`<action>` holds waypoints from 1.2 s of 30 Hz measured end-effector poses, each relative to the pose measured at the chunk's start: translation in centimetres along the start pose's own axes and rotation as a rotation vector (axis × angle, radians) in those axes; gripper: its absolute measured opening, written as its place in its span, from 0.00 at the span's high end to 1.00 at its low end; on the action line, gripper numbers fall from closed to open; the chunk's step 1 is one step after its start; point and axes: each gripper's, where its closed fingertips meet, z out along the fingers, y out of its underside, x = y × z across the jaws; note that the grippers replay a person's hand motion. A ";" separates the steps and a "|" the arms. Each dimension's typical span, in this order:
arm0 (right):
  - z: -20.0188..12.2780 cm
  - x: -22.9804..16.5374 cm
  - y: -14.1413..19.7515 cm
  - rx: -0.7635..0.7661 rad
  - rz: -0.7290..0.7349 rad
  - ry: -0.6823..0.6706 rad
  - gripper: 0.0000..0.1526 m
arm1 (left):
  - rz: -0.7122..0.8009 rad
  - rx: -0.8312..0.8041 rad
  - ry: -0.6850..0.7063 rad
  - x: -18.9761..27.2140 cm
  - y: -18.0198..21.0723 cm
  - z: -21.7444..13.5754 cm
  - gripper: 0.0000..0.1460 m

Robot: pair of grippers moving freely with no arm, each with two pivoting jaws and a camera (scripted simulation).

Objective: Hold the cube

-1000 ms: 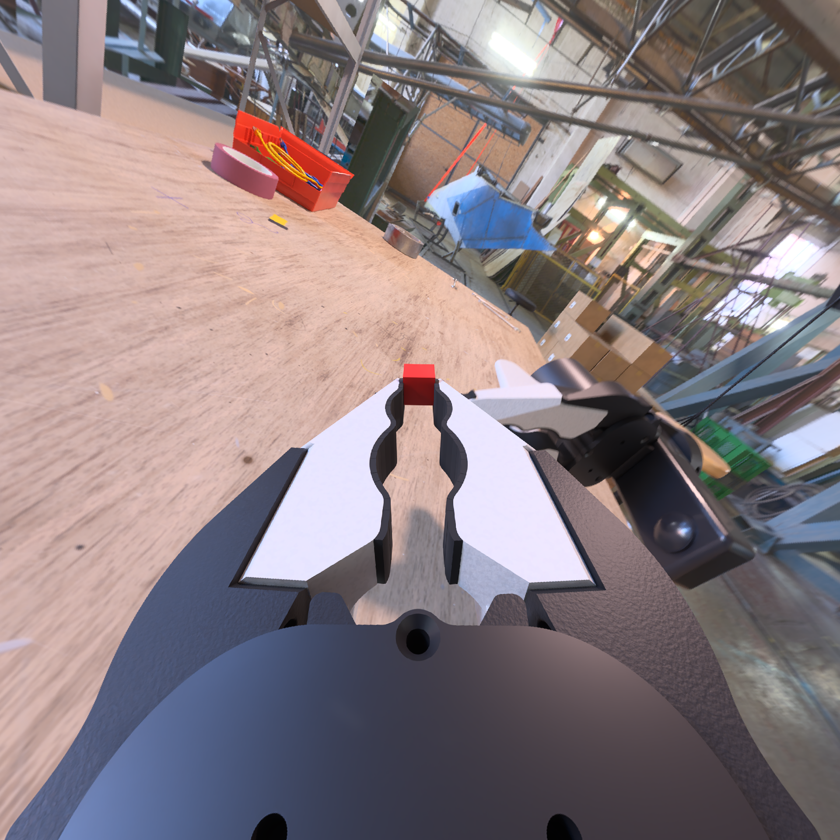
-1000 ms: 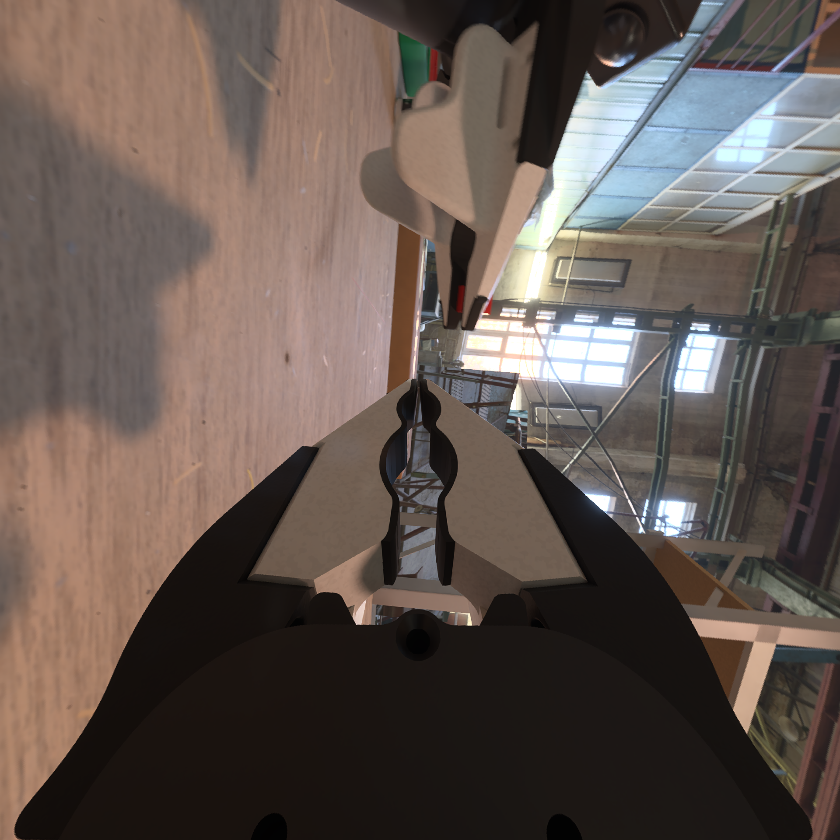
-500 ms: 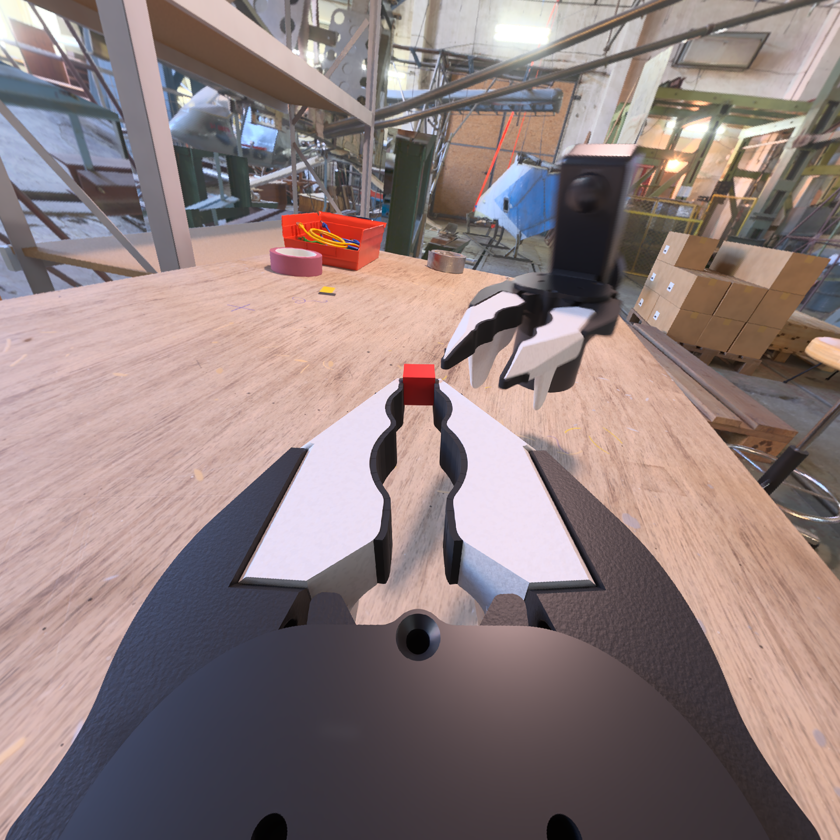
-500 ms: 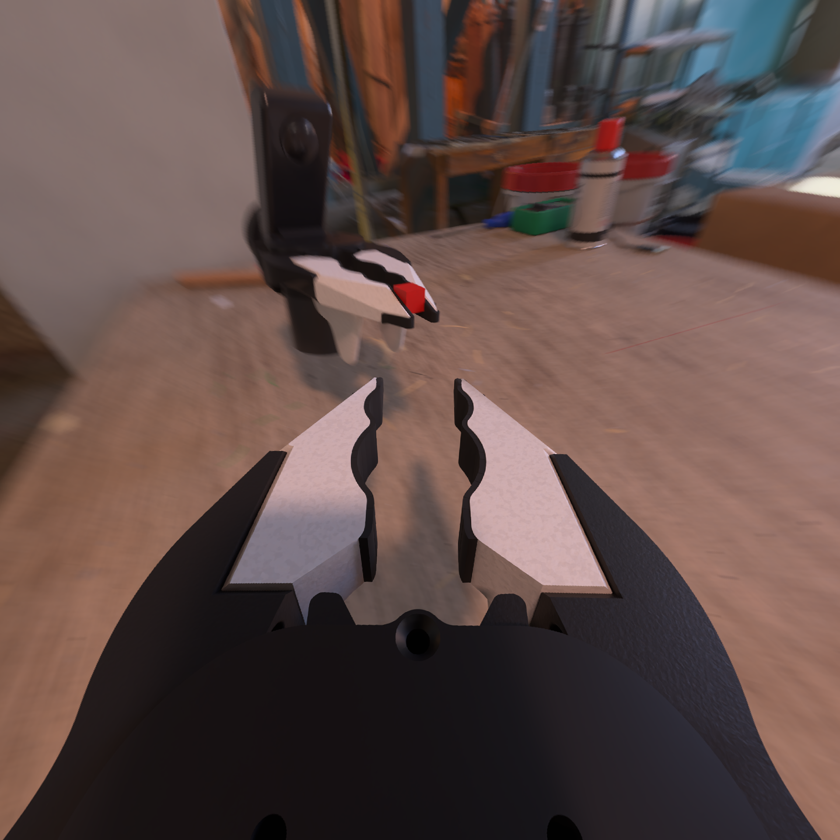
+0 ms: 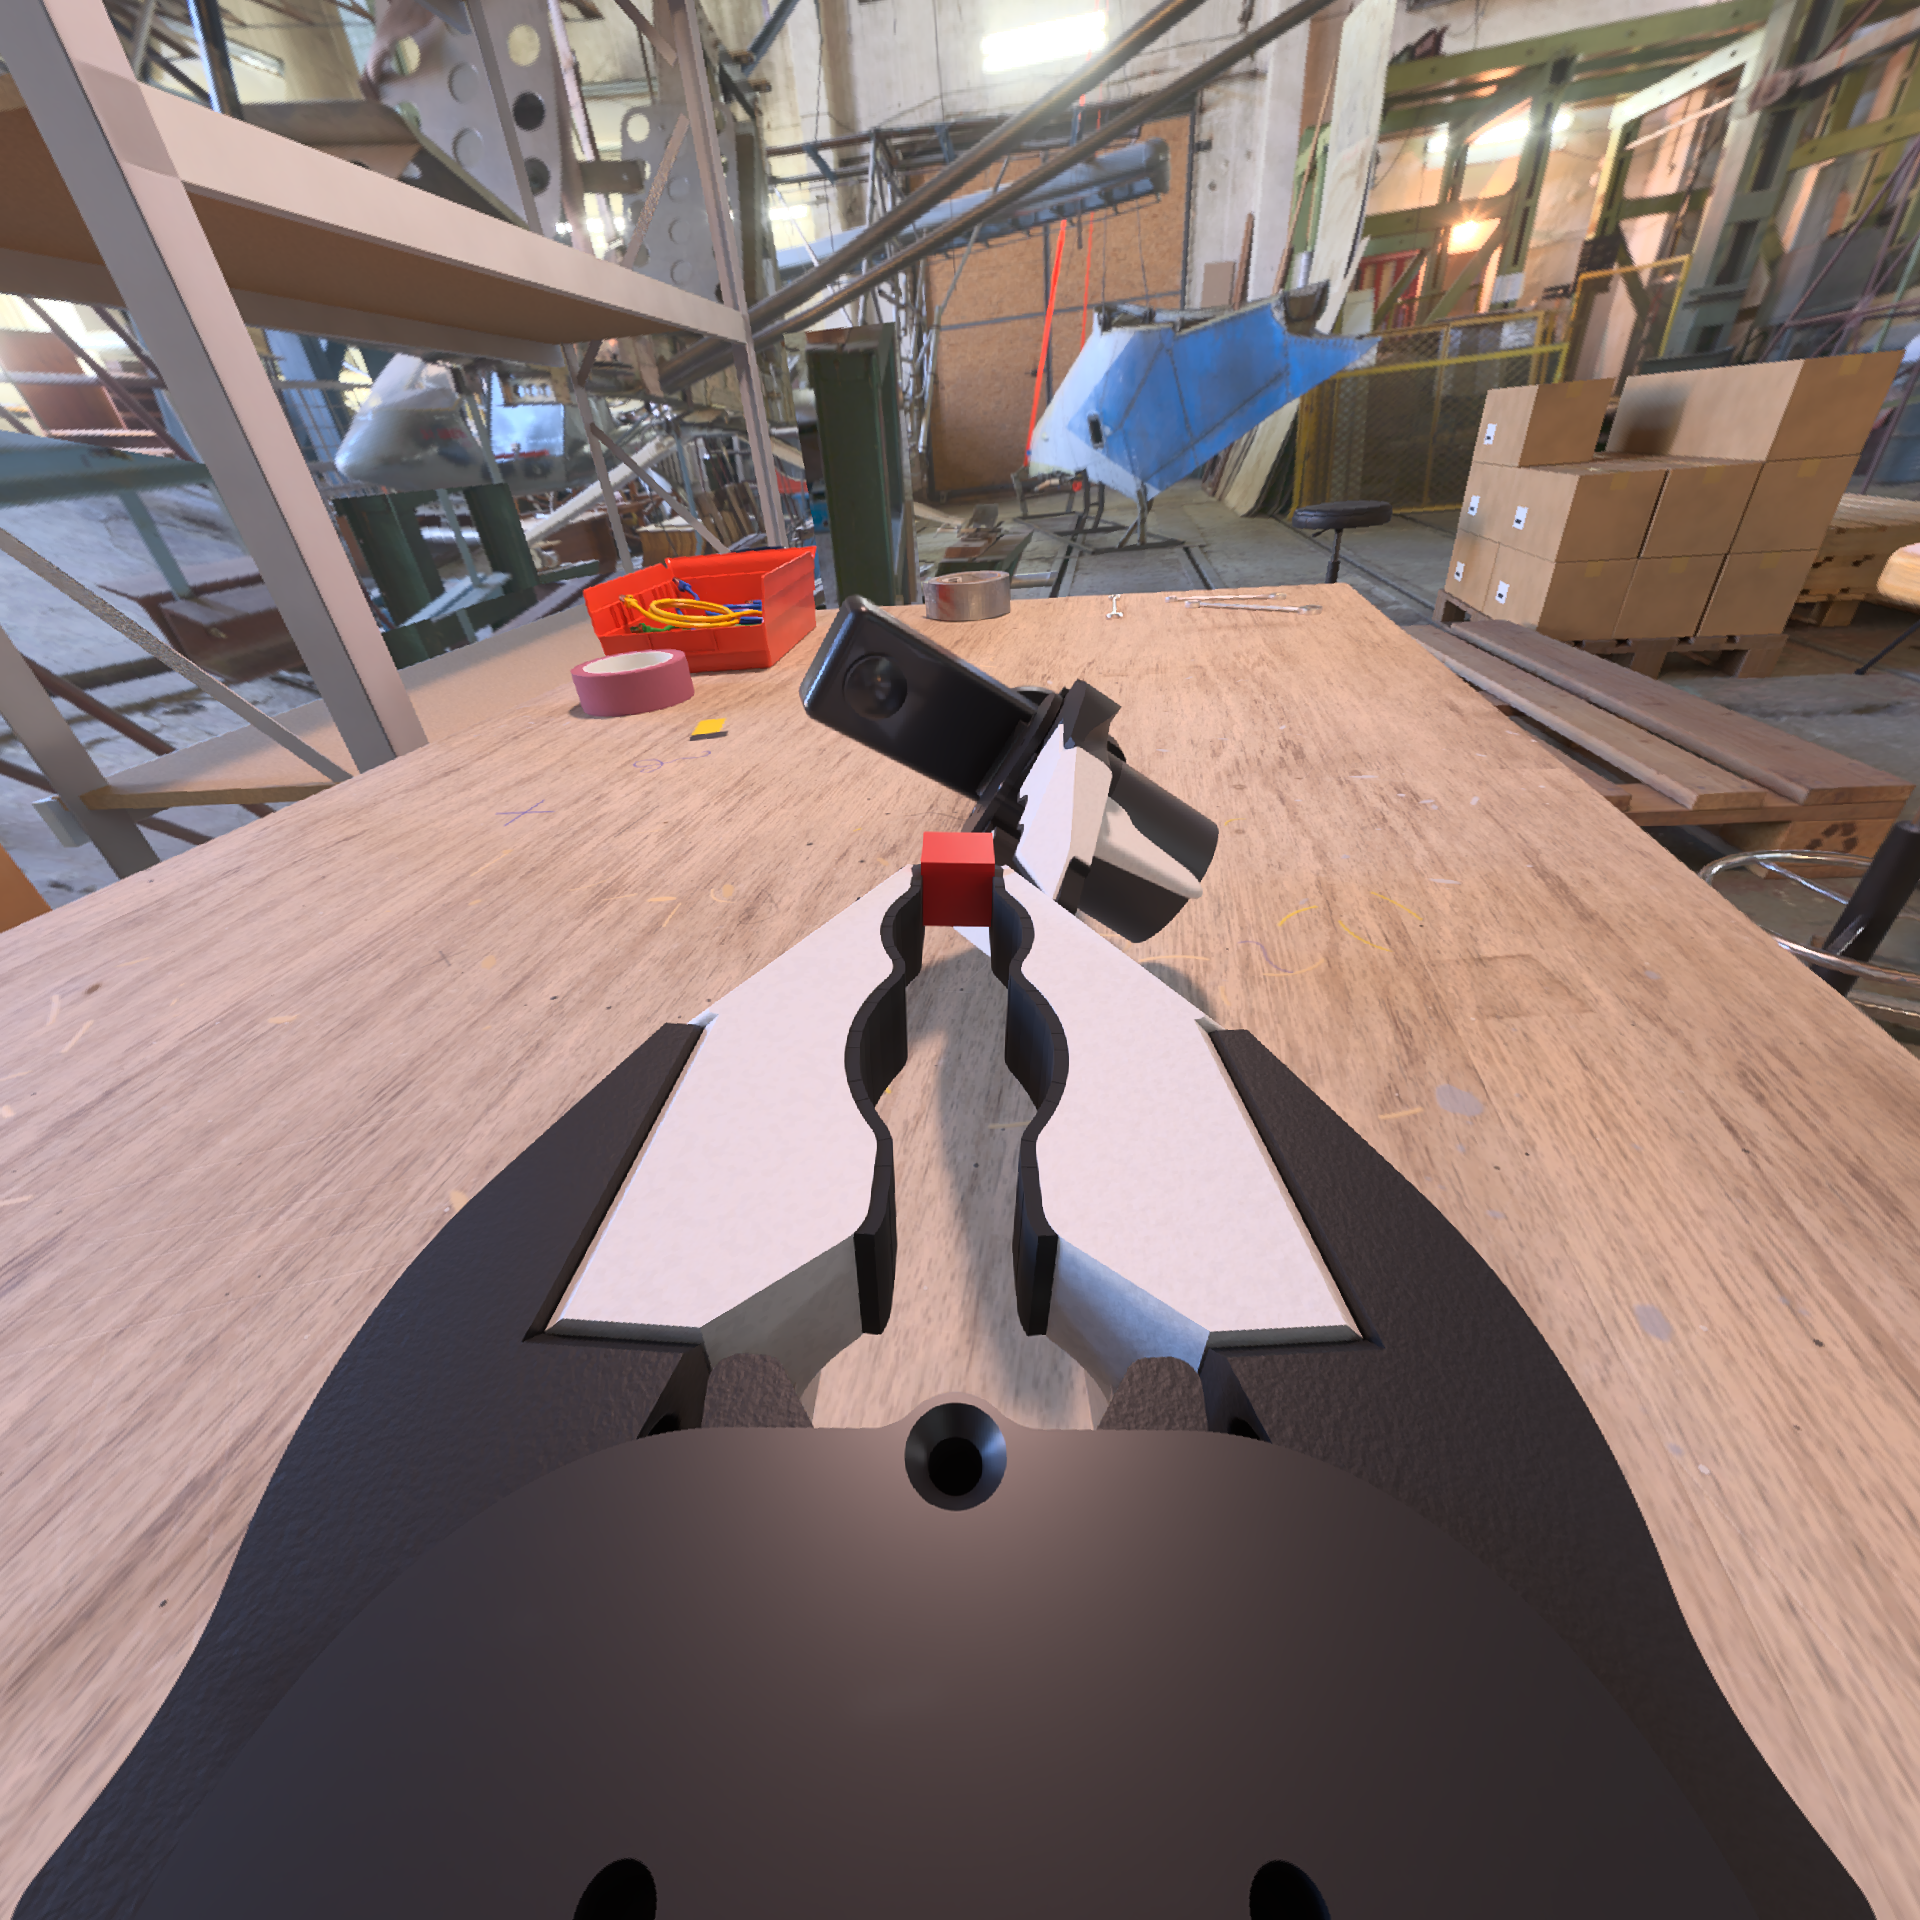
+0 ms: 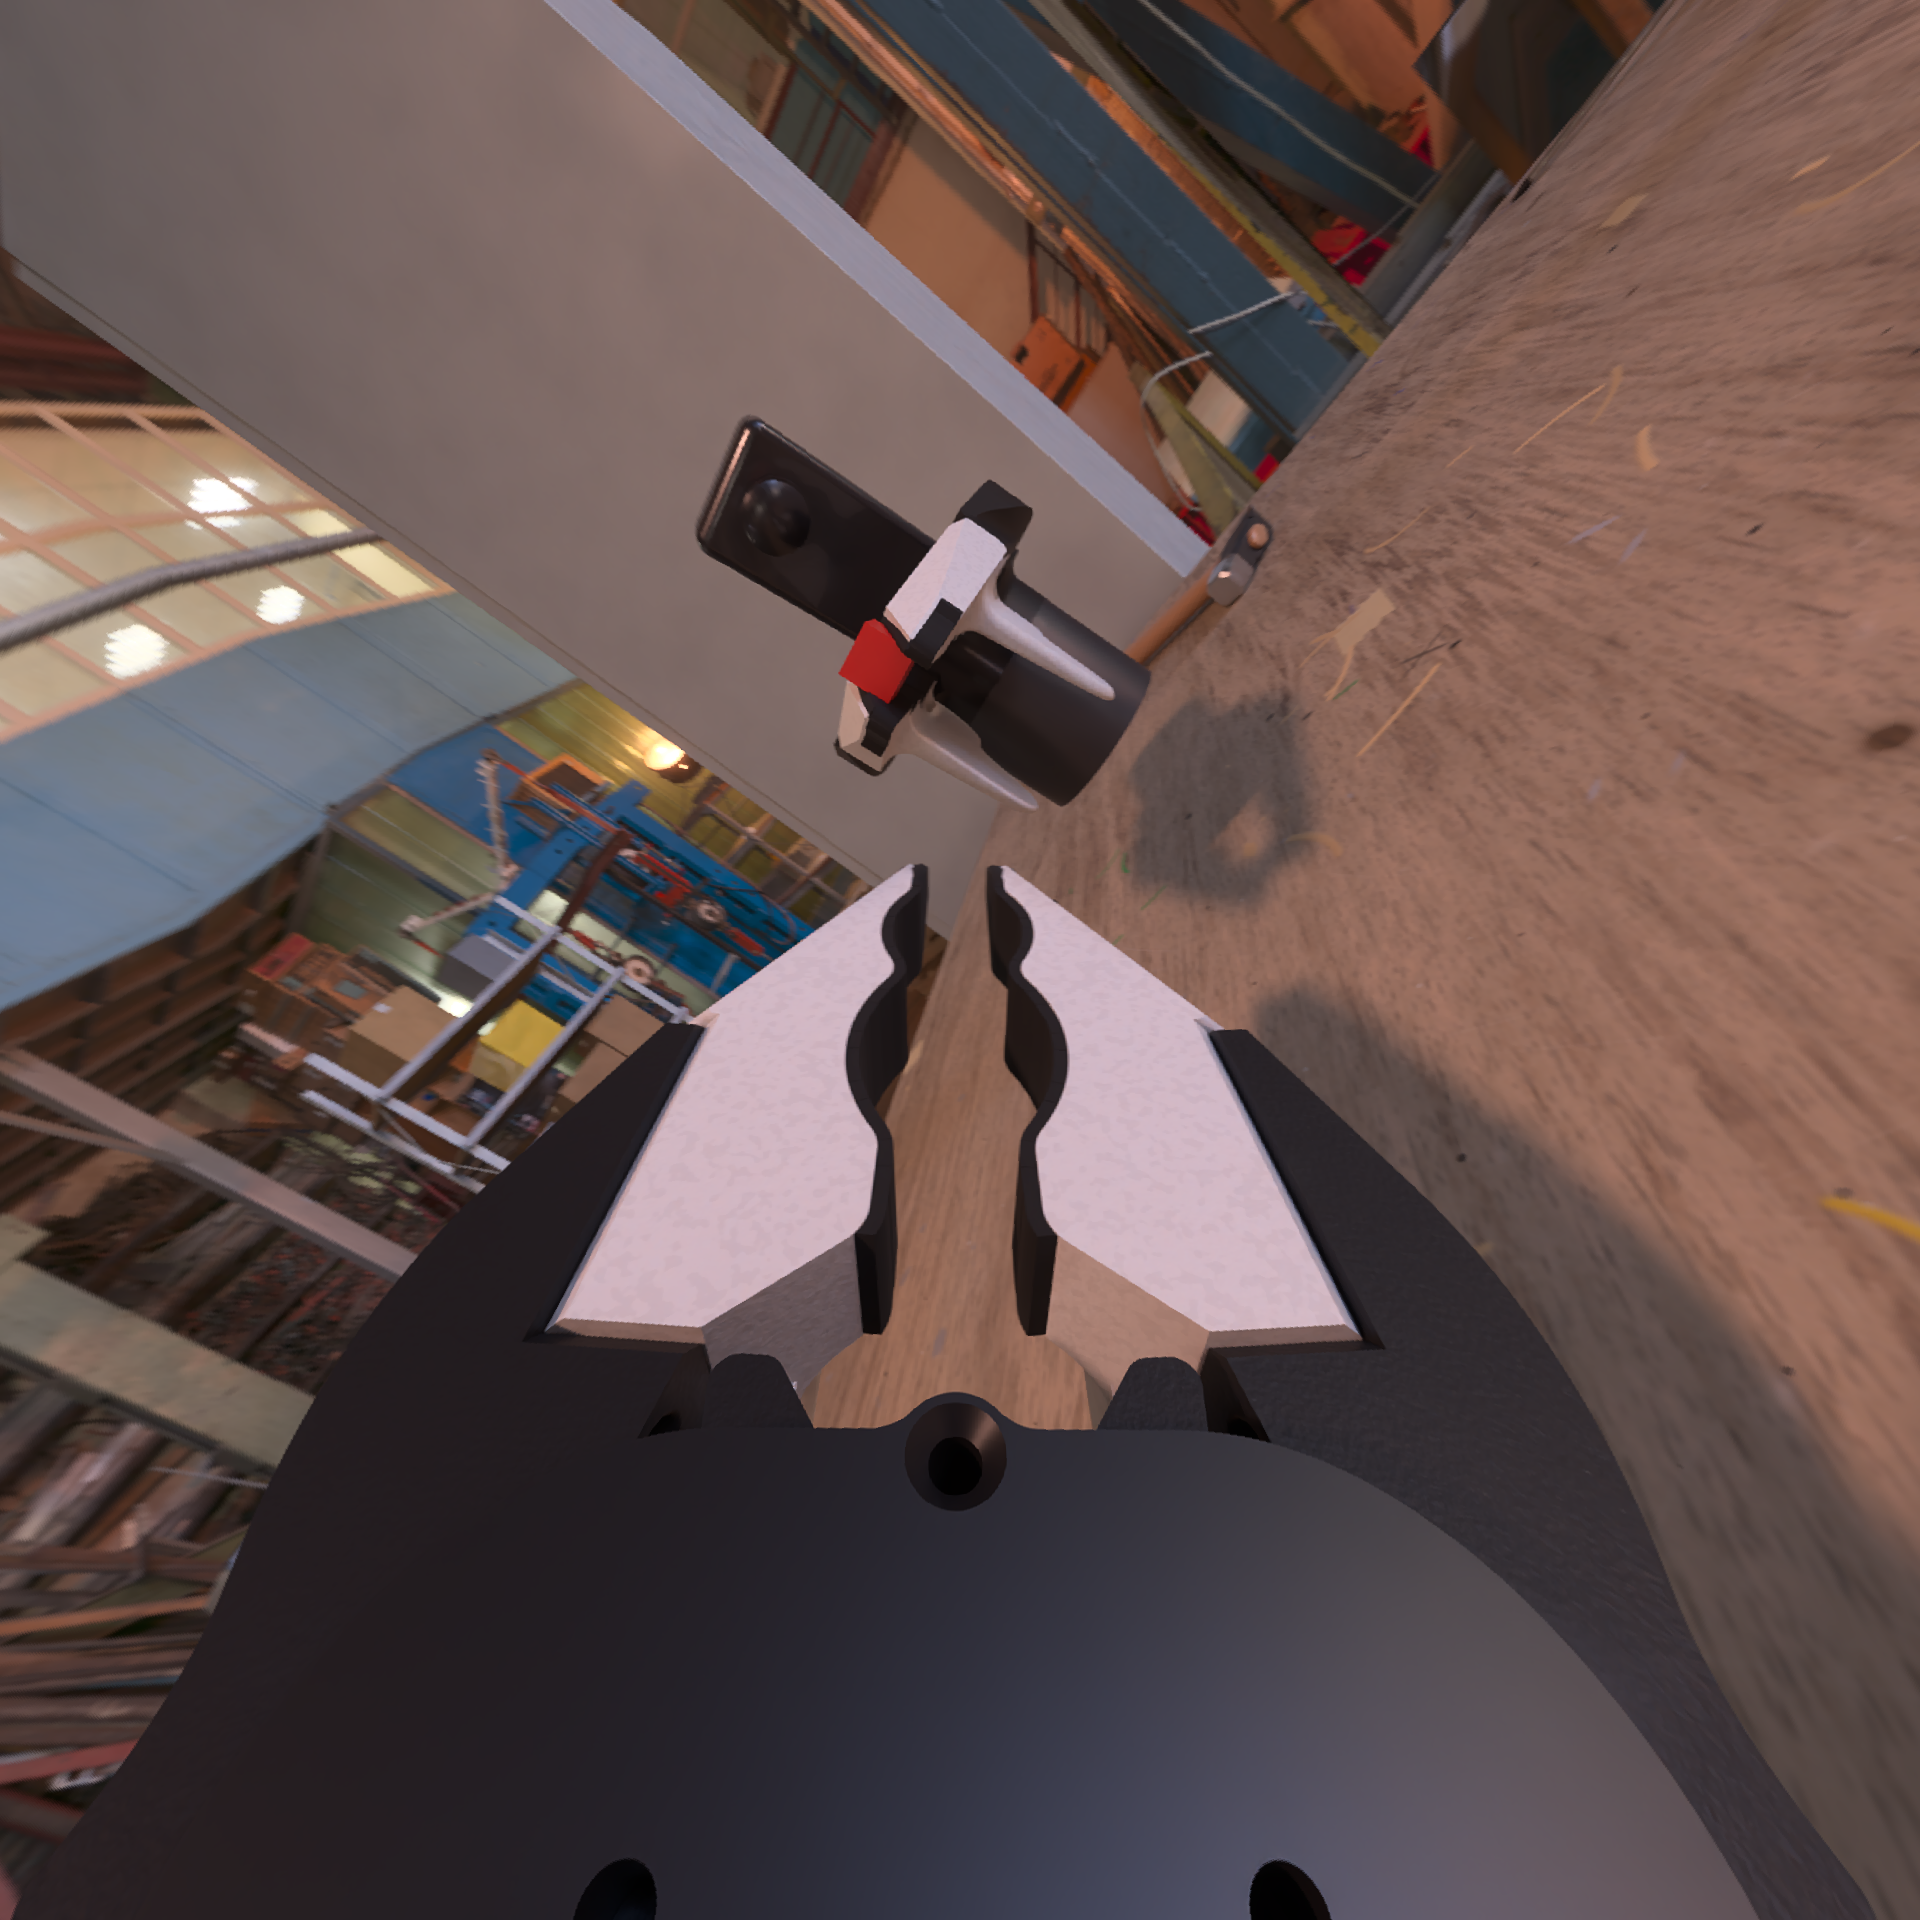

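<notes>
A small red cube (image 5: 957, 878) is pinched between the fingertips of my left gripper (image 5: 957, 896), a little above the wooden table (image 5: 312, 1018). In the right wrist view the cube (image 6: 871, 661) shows in the left gripper (image 6: 883, 681), which hangs in the air ahead. My right gripper (image 6: 956, 883) has a narrow gap between its fingers and holds nothing. In the left wrist view the right gripper (image 5: 1023, 831) is tilted and sits just behind and to the right of the cube. Whether it touches the cube I cannot tell.
At the table's far left stand a red bin of cables (image 5: 707, 613), a pink tape roll (image 5: 631, 681) and a small yellow piece (image 5: 709, 728). A grey tape roll (image 5: 966, 595) and wrenches (image 5: 1236, 601) lie at the far edge. A metal shelf frame (image 5: 208, 343) rises on the left.
The right gripper has swung from upright beside the cube to tilted, close behind it. Its fingers, shut a second ago, opened wide and then narrowed. The left gripper keeps hold of the cube.
</notes>
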 end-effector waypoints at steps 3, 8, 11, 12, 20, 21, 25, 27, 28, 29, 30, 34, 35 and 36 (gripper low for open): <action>-0.3 0.5 -0.4 0.016 -0.075 0.083 1.00 | 0.006 -0.011 -0.005 -0.1 0.2 0.1 0.92; -0.4 1.2 -1.4 -0.048 -0.539 0.438 1.00 | -0.025 -0.067 -0.067 -1.4 1.5 0.5 0.92; 0.5 0.5 -1.4 -0.165 -1.058 0.725 1.00 | -0.053 -0.096 -0.100 -2.2 2.3 0.8 0.92; 1.0 0.5 -1.0 -0.244 -1.221 0.805 1.00 | -0.063 -0.105 -0.110 -2.3 2.6 0.9 0.92; -0.8 6.0 1.2 -0.745 -1.579 1.160 0.99 | -0.270 -0.046 -0.105 -4.0 2.0 0.0 0.92; -1.3 6.2 1.0 -0.740 -1.558 1.160 0.99 | -0.303 -0.025 -0.109 -4.6 1.8 -0.3 0.92; -3.7 5.0 -0.3 -0.680 -1.504 1.206 0.99 | -0.452 0.103 -0.138 -7.7 -0.3 -2.9 0.92; -5.5 3.2 -1.5 -0.573 -1.462 1.226 1.00 | -0.453 0.139 -0.170 -8.9 -1.0 -4.2 0.92; -7.1 1.9 -2.5 -0.505 -1.449 1.269 1.00 | -0.438 0.146 -0.176 -9.1 -1.4 -4.6 0.92; -9.1 0.5 -3.5 -0.421 -1.428 1.324 1.00 | -0.422 0.150 -0.165 -9.0 -1.7 -4.8 0.92; -11.4 -0.9 -4.3 -0.329 -1.383 1.365 1.00 | -0.408 0.153 -0.149 -8.7 -2.0 -4.9 0.92; -21.6 -4.8 -6.5 -0.080 -1.158 1.548 1.00 | -0.343 0.121 -0.091 -6.8 -2.1 -3.9 0.92; -24.5 -5.2 -6.7 -0.063 -1.098 1.629 1.00 | -0.330 0.107 -0.078 -6.3 -1.9 -3.5 0.92; -27.6 -5.5 -6.6 -0.074 -1.008 1.705 1.00 | -0.319 0.094 -0.067 -5.9 -1.7 -3.3 0.92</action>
